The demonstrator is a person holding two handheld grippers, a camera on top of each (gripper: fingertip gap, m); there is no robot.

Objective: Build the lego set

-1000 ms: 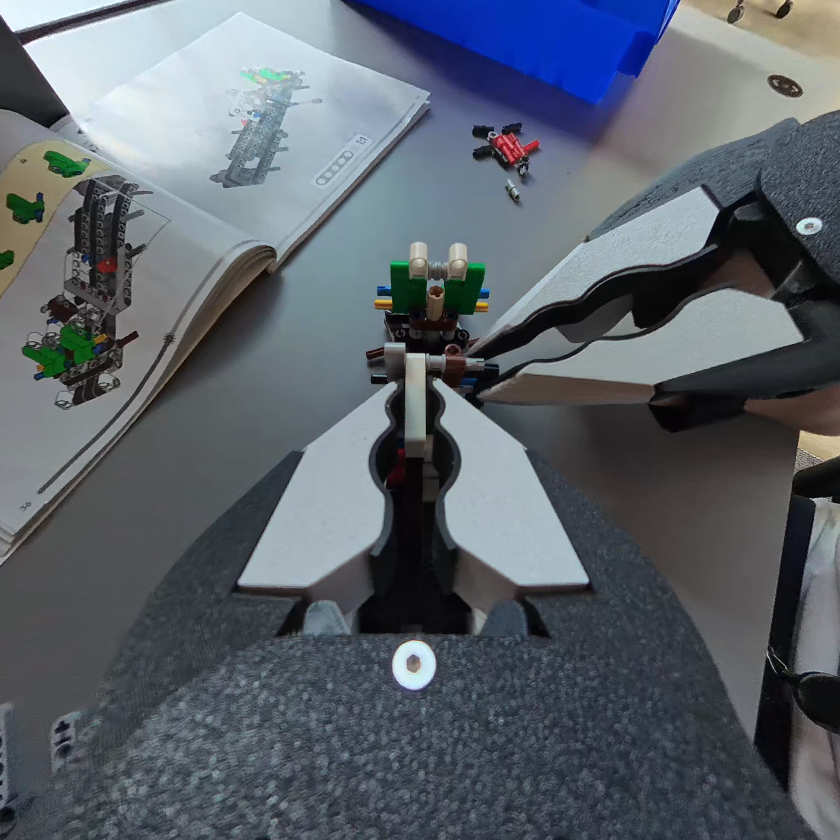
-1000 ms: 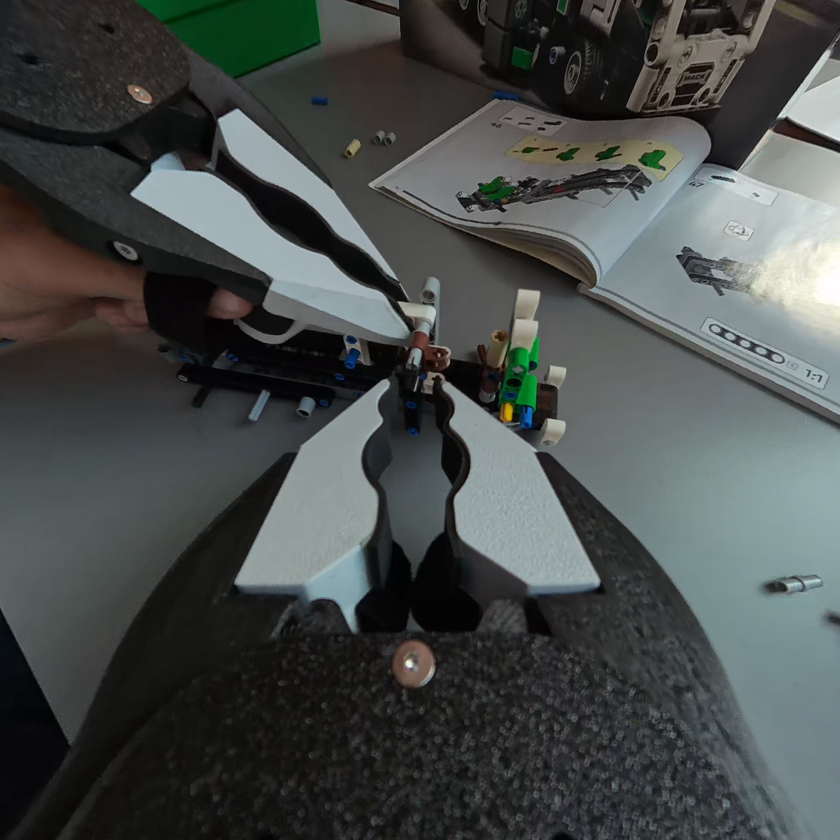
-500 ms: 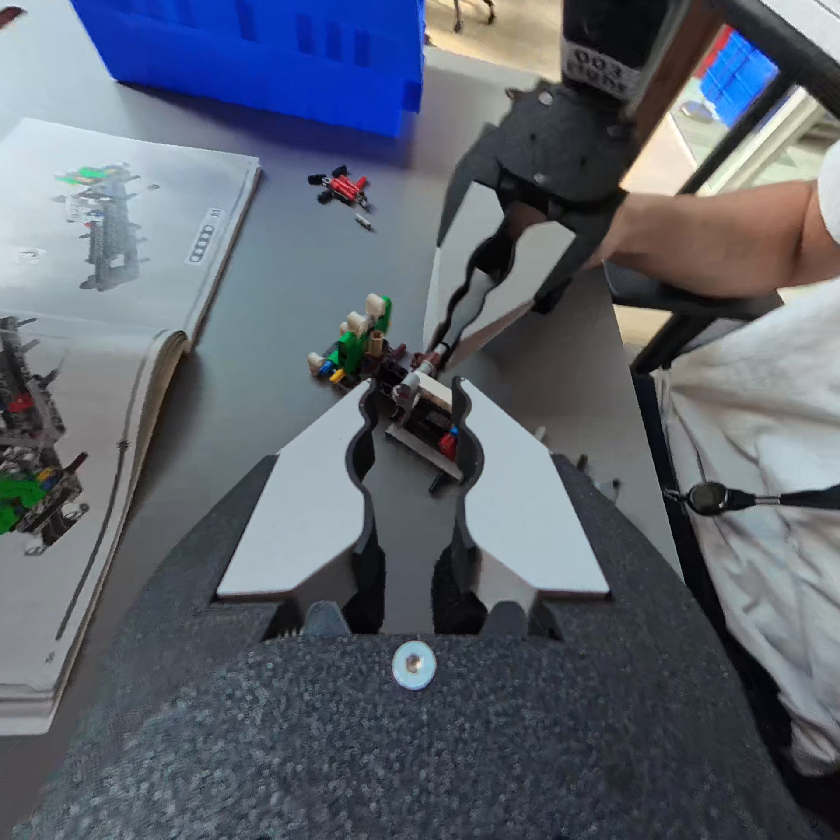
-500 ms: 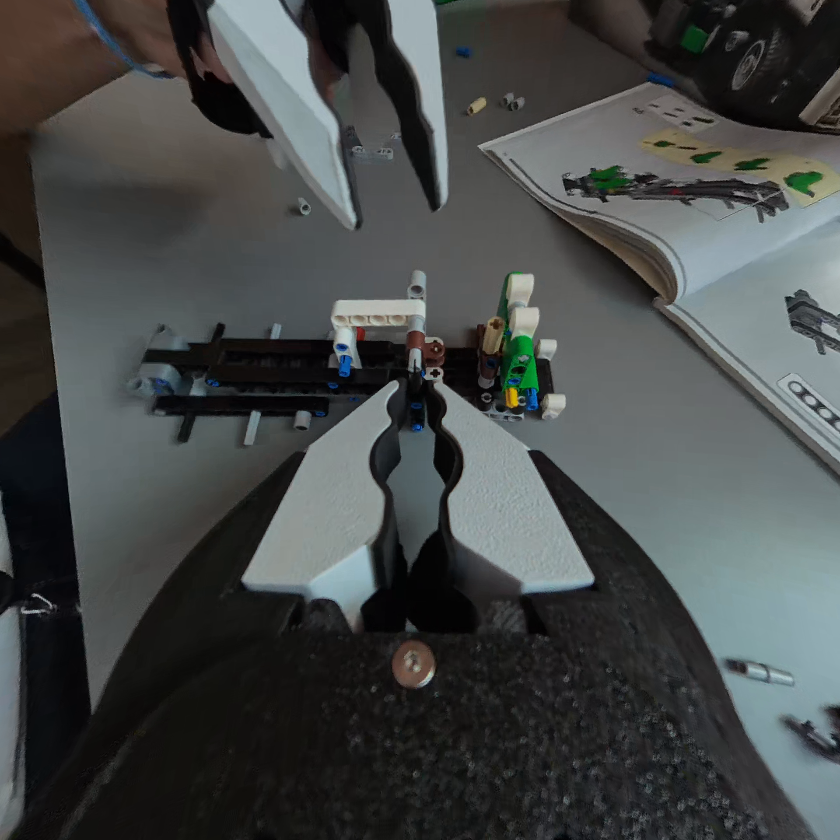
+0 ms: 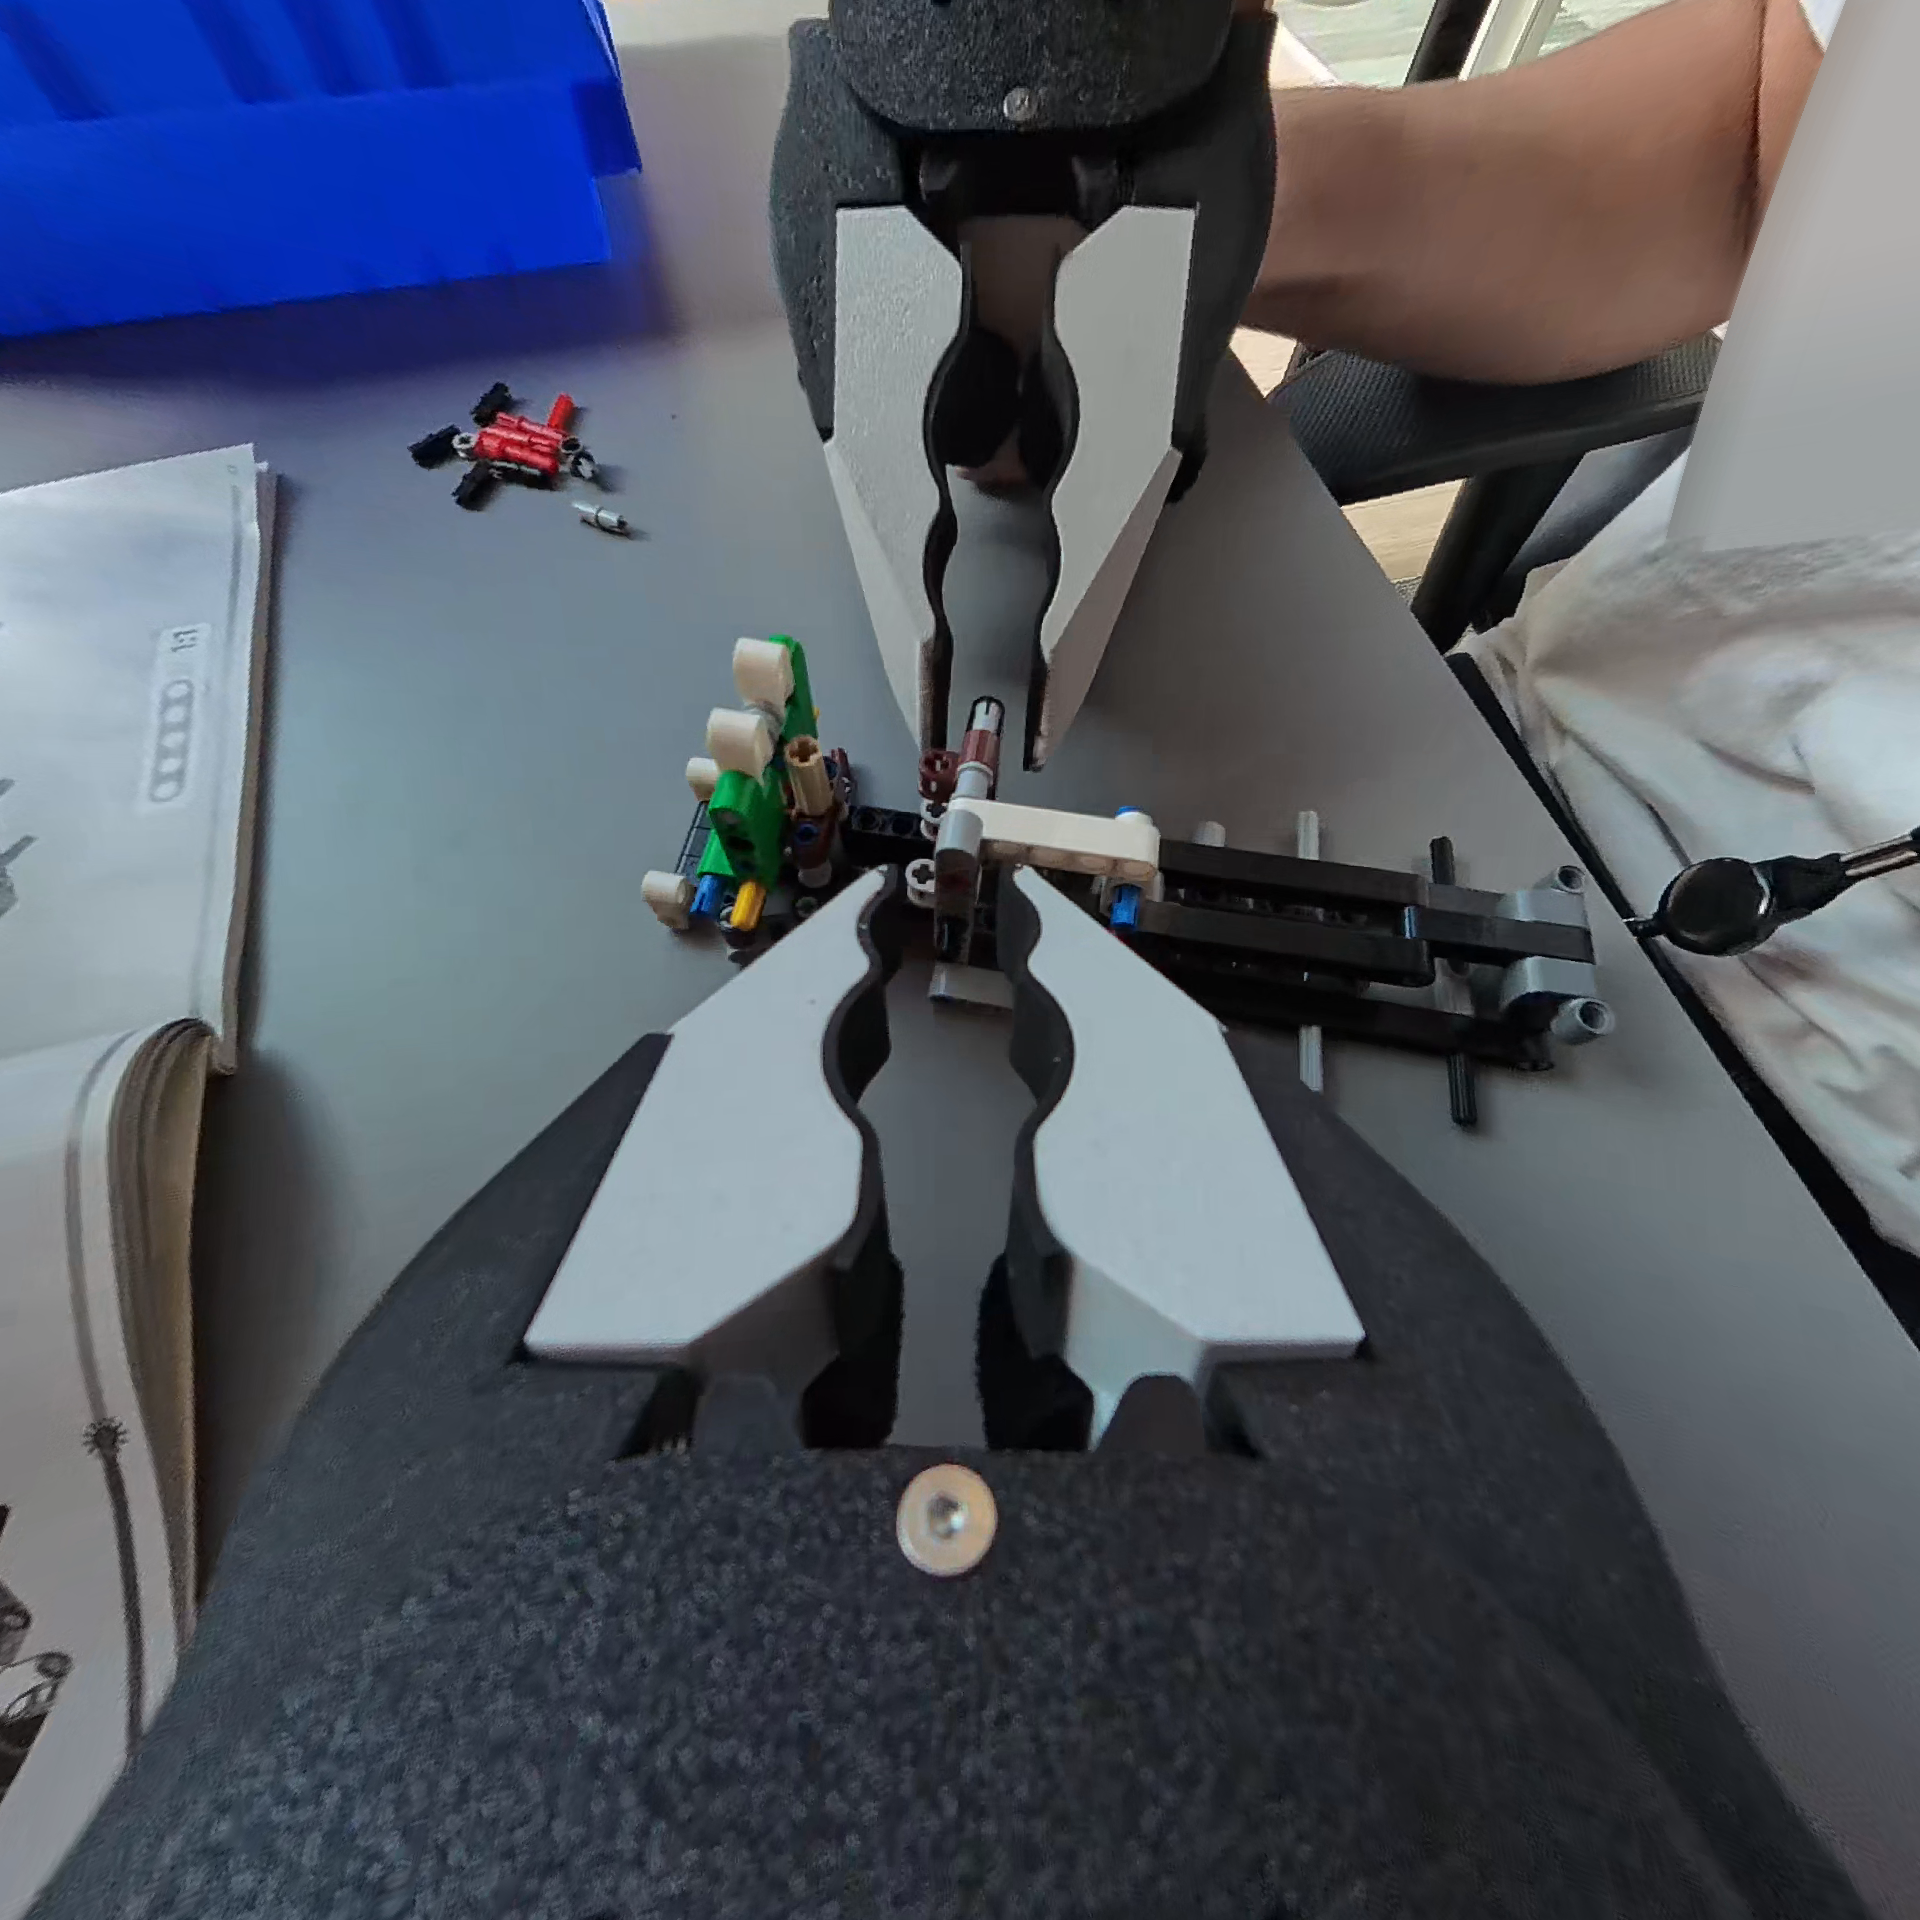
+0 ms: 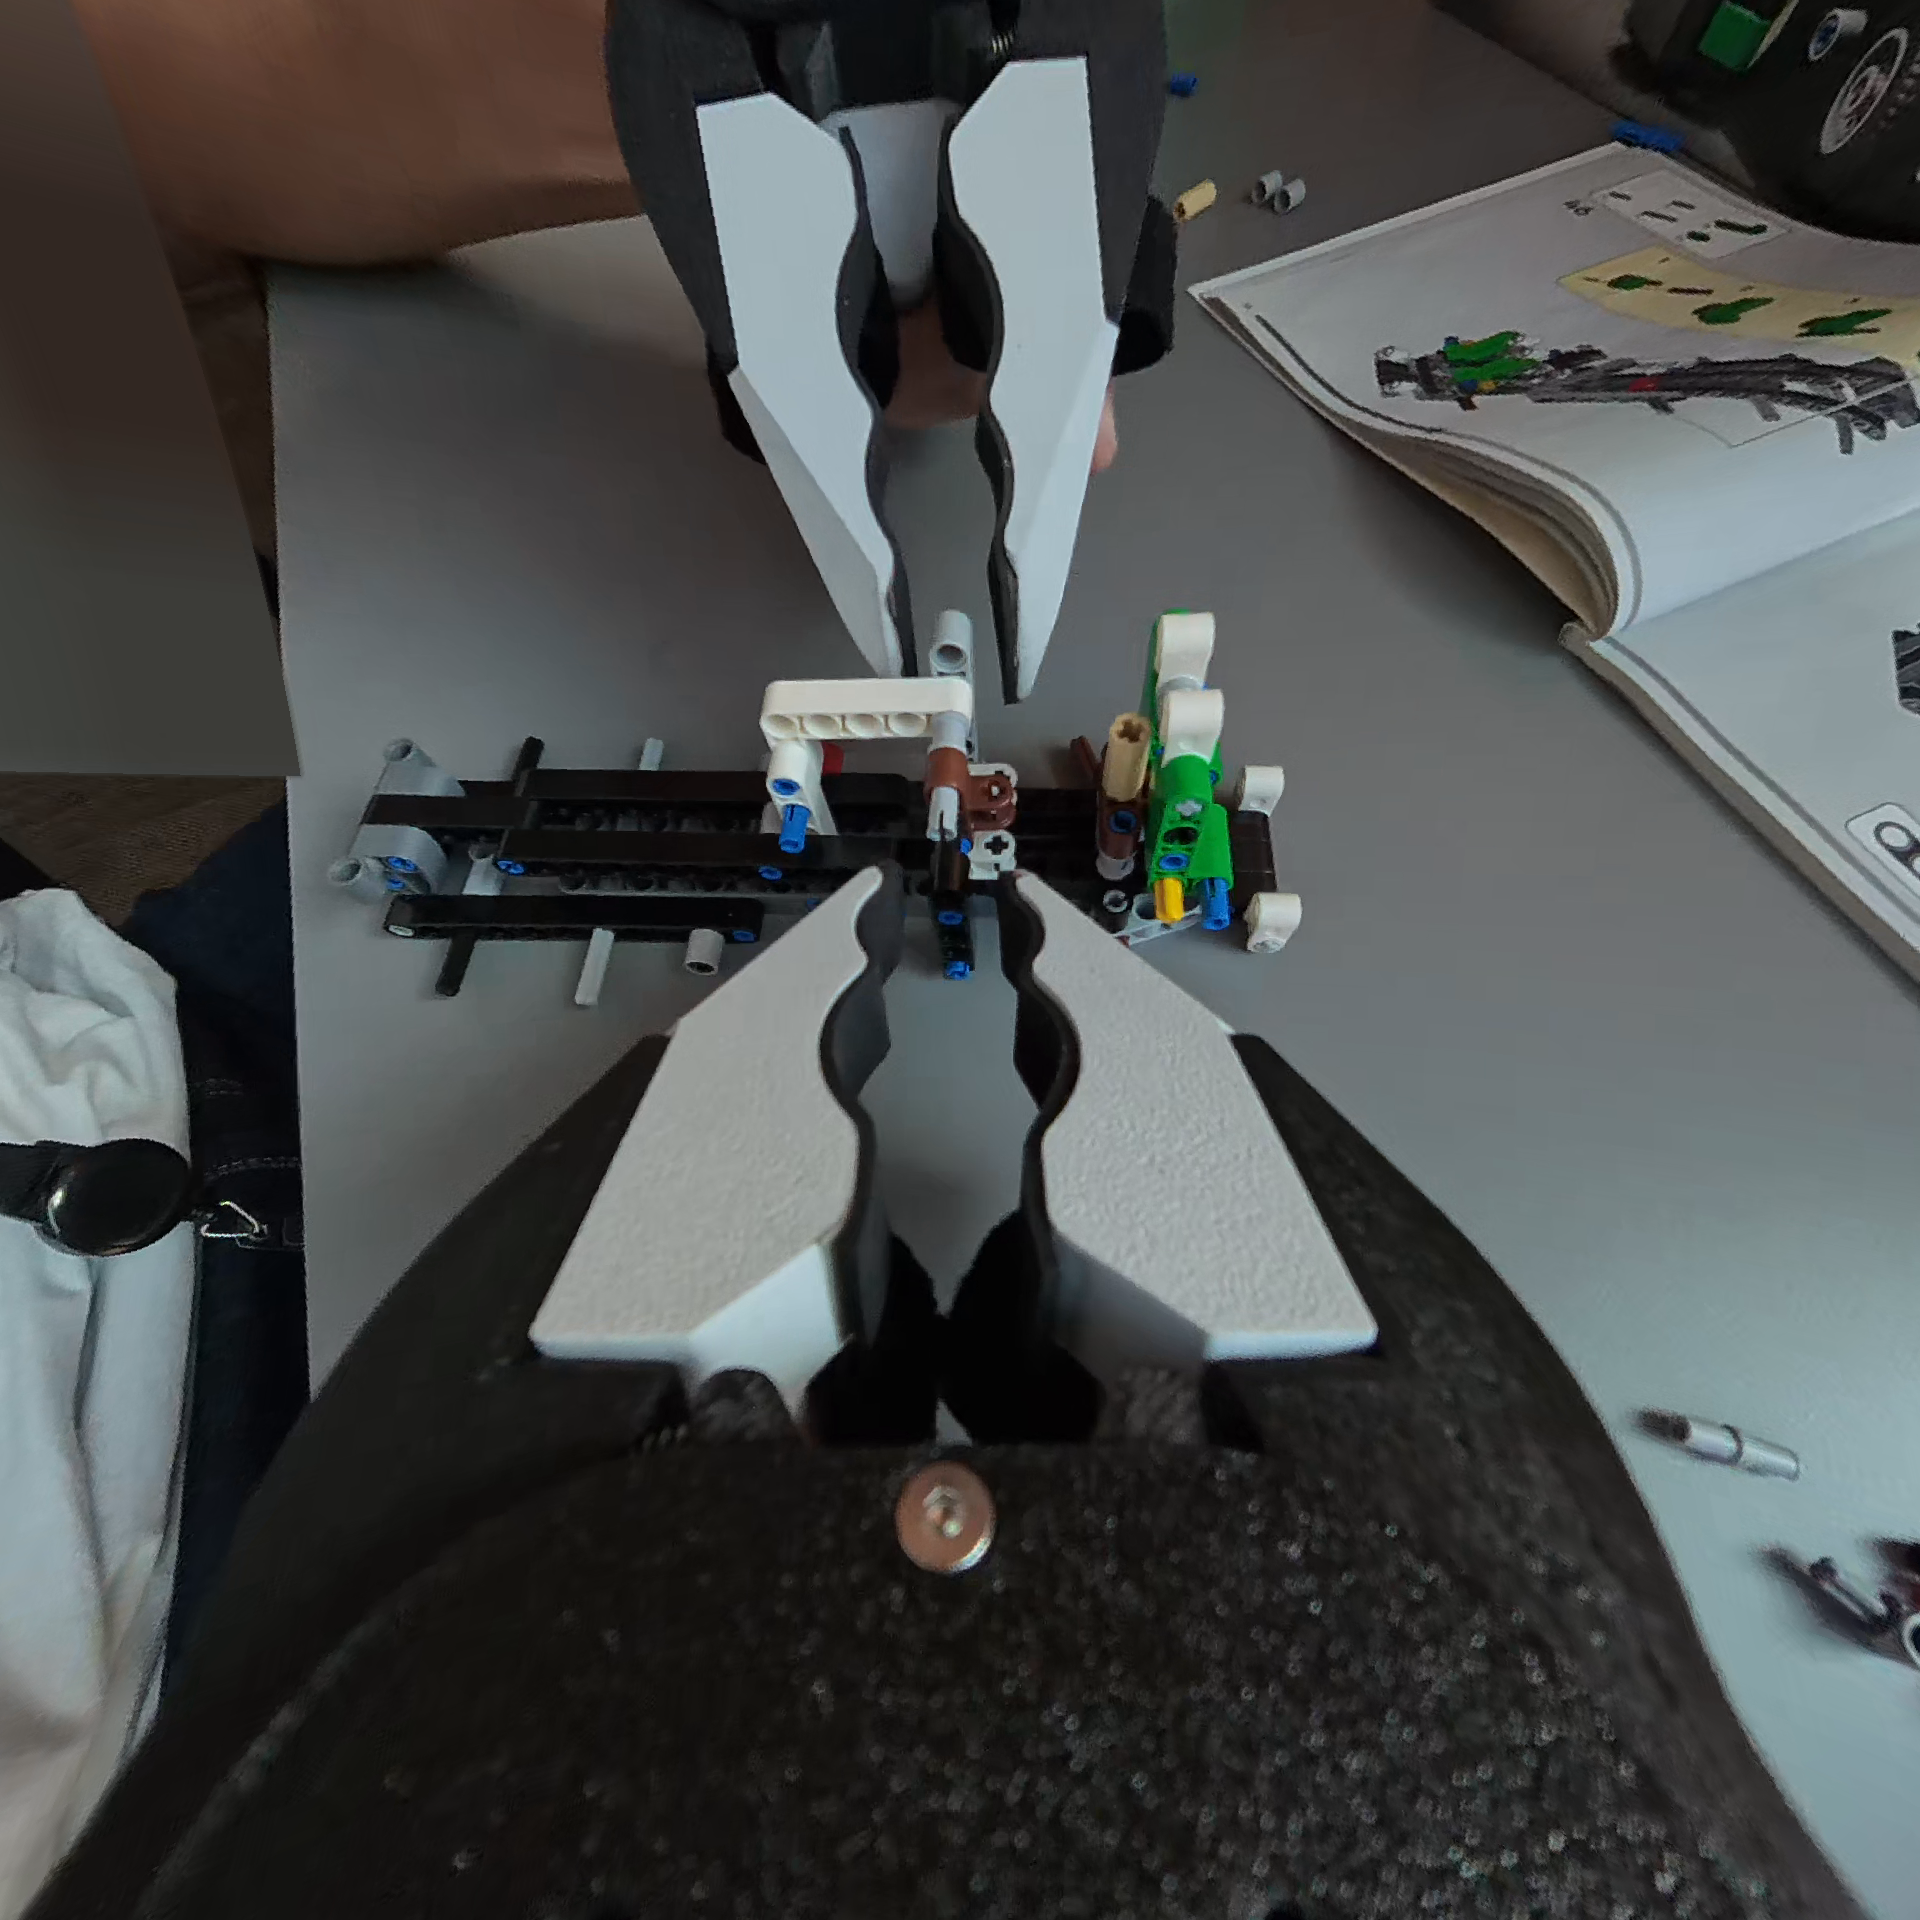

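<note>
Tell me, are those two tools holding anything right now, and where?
Nothing is held. The left tool and the right tool are both open, their tips on either side of the lego model, which lies on the table.

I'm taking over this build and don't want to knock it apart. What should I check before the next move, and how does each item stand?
1. Left gripper empty: ok, jaws apart, nothing clamped.
2. Right gripper empty: ok, jaws apart, facing the left one across the model.
3. Long black lego chassis lying flat on the grey table: ok.
4. White holed beam fully seated on the chassis: cannot tell.
5. Next part in hand: not ok. The red-and-black loose parts lie apart, near the blue plastic bin.
6. Open paper instruction booklet in view: ok.
</note>
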